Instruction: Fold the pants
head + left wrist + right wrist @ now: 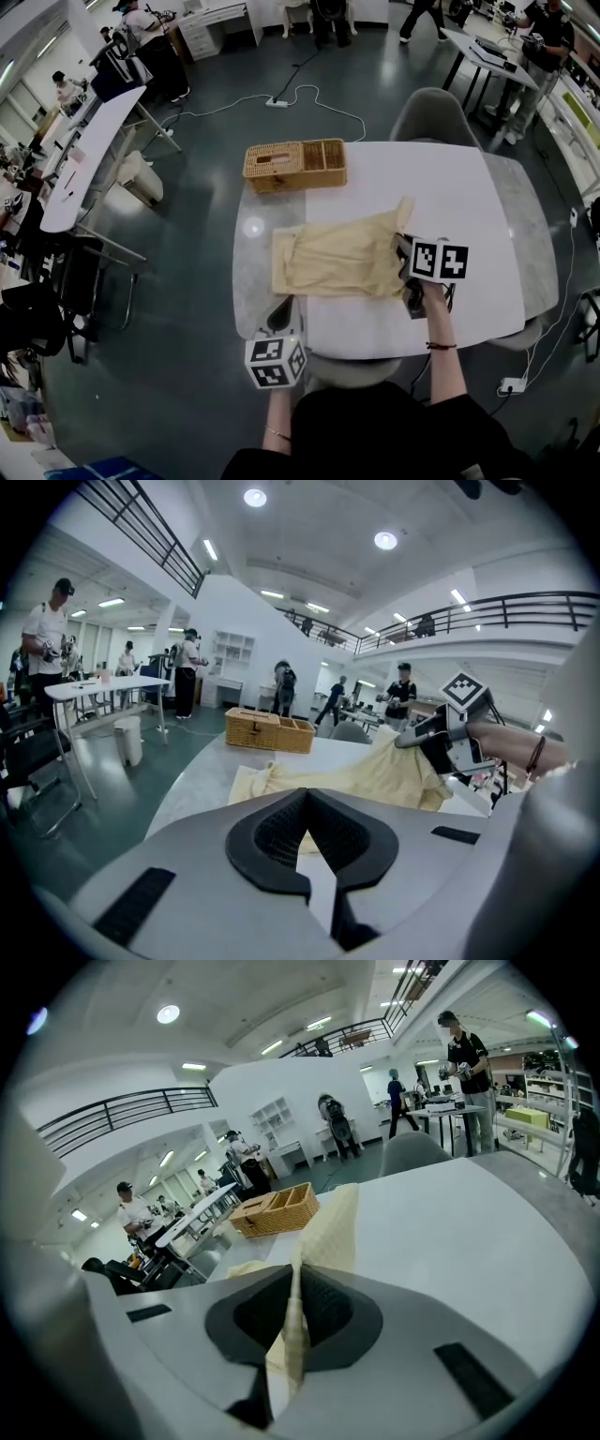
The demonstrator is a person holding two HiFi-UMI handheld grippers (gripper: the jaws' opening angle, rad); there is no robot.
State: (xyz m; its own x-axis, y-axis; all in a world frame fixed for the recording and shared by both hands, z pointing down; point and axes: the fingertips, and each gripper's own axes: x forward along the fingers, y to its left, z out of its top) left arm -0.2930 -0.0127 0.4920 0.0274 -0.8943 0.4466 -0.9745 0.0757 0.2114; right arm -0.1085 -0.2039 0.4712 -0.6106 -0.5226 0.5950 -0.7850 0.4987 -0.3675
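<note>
Pants [337, 262] edge pinched in right gripper [402, 247], open table [441, 183] beyond

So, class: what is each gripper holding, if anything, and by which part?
The right gripper pinches the pants by their raised right-hand edge; the left gripper holds nothing.

White table [450, 187] with pale yellow pants [337, 258] spread across its middle and a wicker basket [295, 166] at its far edge.
</note>
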